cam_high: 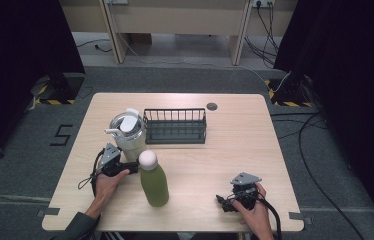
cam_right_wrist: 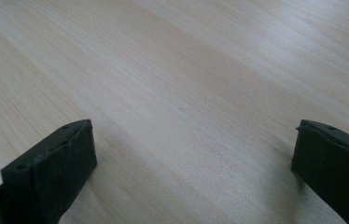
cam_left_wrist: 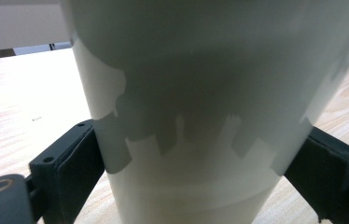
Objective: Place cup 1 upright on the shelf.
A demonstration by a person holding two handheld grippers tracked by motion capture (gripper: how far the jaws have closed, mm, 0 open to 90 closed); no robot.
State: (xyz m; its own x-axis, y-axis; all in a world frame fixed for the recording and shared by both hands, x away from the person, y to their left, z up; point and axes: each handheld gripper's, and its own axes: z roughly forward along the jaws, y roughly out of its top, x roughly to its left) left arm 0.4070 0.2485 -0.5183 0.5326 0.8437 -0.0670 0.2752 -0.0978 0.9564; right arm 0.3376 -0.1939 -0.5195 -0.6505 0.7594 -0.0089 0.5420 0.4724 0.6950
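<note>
The cream-white insulated tumbler with a grey lid and a short side spout (cam_high: 126, 131) stands upright on the pale wooden worktop (cam_high: 215, 160), toward its left half, just beside the left end of the black wire dish rack (cam_high: 175, 125) and just behind the green bottle with a round white cap (cam_high: 153, 180). The left tongs (cam_high: 131, 167) reach in low on the tumbler; in the left gripper view the cup's tapered wall (cam_left_wrist: 200, 140) sits between the two black jaws, and both jaws appear to press its sides, so I judge the tongs clenched on the tumbler near its base. To do this step well, the grasp should stay square to the cup's wall: the body narrows downward and is smooth, so a tilted hold could let it slide up and out of the pads. Any lift is best kept straight and slow, the cup held upright because the lid's contents cannot be seen, and steered away from the green bottle, which stands close to the gripper's right side. The right tongs (cam_high: 223, 201) rest near the worktop's front right edge, well apart from everything, jaws spread wide over bare wood, grasping nothing.
</note>
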